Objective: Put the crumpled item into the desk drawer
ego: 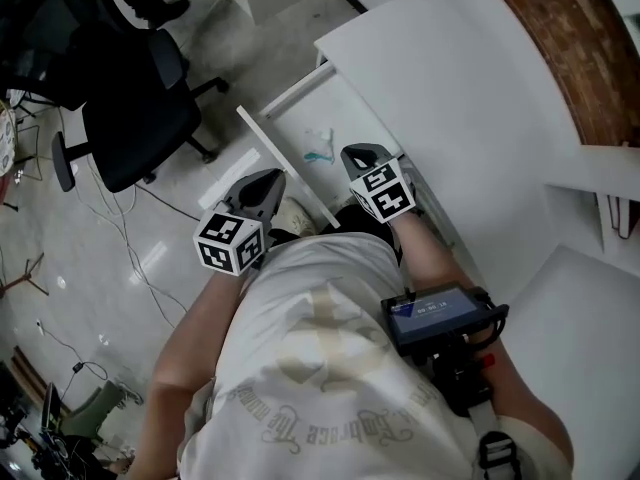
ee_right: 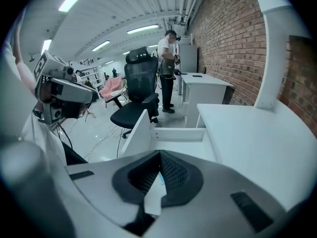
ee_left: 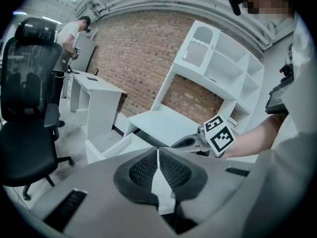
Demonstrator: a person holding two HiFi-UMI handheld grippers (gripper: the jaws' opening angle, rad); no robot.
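Bright, even light; fisheye-warped edges

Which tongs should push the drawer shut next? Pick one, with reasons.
Left. The crumpled item already lies in the open drawer. The left tongs, shut and empty, sit outside its front panel, likely ready to push it in; the right tongs, also shut, hang over the drawer's inside.

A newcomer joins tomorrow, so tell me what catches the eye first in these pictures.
The open desk drawer sits mid head view, a crumpled white-and-teal item lying inside. Close by, the left gripper and right gripper are both shut and empty. A black office chair stands on the floor at left.
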